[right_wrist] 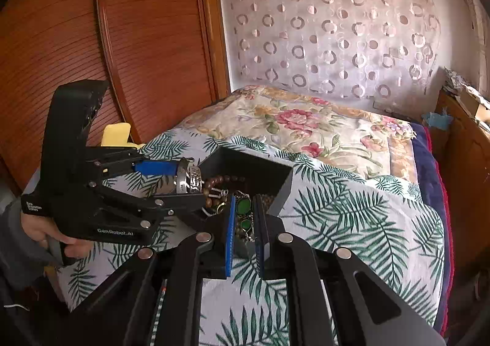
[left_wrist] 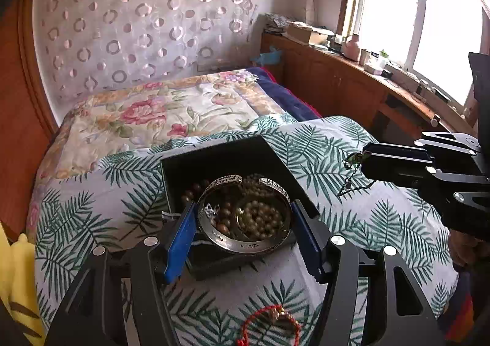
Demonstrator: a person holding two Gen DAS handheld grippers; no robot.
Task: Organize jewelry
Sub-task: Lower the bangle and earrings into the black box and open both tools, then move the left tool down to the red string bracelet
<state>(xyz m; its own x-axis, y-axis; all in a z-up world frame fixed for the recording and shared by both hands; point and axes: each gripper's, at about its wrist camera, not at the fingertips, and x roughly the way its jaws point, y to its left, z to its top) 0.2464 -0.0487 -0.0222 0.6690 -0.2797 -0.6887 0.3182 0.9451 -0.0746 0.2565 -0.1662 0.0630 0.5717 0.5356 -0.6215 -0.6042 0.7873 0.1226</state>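
A black open box [left_wrist: 220,159] sits on the leaf-print bedspread and holds bead strands [left_wrist: 263,217]. My left gripper [left_wrist: 243,217] is shut on a silver cuff bangle [left_wrist: 242,246] and holds it over the box; it also shows in the right wrist view [right_wrist: 190,179]. My right gripper [right_wrist: 245,220] is shut on a green-stone necklace [right_wrist: 243,206], whose chain hangs from the fingertips to the right of the box in the left wrist view [left_wrist: 352,168]. A red cord bracelet [left_wrist: 269,324] lies on the bedspread under my left gripper.
The bed [left_wrist: 382,223] carries a floral quilt [left_wrist: 171,113] behind the box. A wooden wardrobe [right_wrist: 107,39] stands on the left, a cluttered wooden sill [left_wrist: 352,70] under the window on the right. Something yellow [left_wrist: 21,269] lies at the bed's left edge.
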